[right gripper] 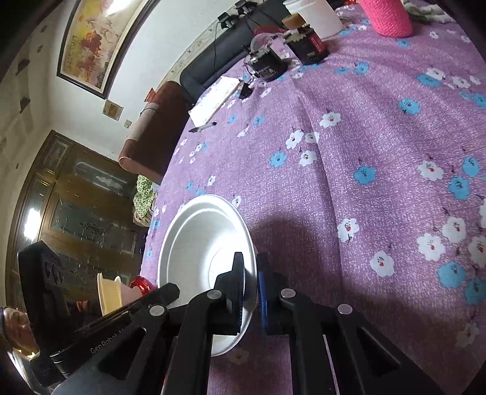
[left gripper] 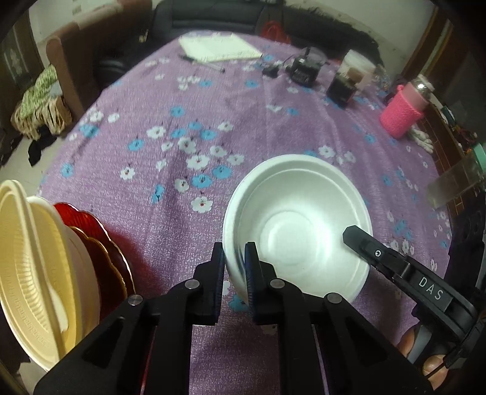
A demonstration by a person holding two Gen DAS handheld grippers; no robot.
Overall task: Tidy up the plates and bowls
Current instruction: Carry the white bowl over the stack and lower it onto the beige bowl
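A white foam bowl (left gripper: 296, 224) is held between both grippers over the purple flowered tablecloth (left gripper: 182, 121). My left gripper (left gripper: 234, 267) is shut on the bowl's left rim. My right gripper (right gripper: 250, 279) is shut on the opposite rim of the same bowl (right gripper: 197, 243); one of its fingers (left gripper: 364, 243) shows in the left wrist view reaching into the bowl. A stack of cream plates (left gripper: 27, 261) over red plates (left gripper: 100, 252) stands at the left, and shows in the right wrist view (right gripper: 111, 293).
At the far side of the table lie a white notebook (left gripper: 218, 47) with a pen (left gripper: 203, 62), dark electronic parts (left gripper: 303, 70), a white jar (left gripper: 358, 68) and a pink knitted bottle (left gripper: 402, 111). A sofa (left gripper: 212, 15) stands beyond the table.
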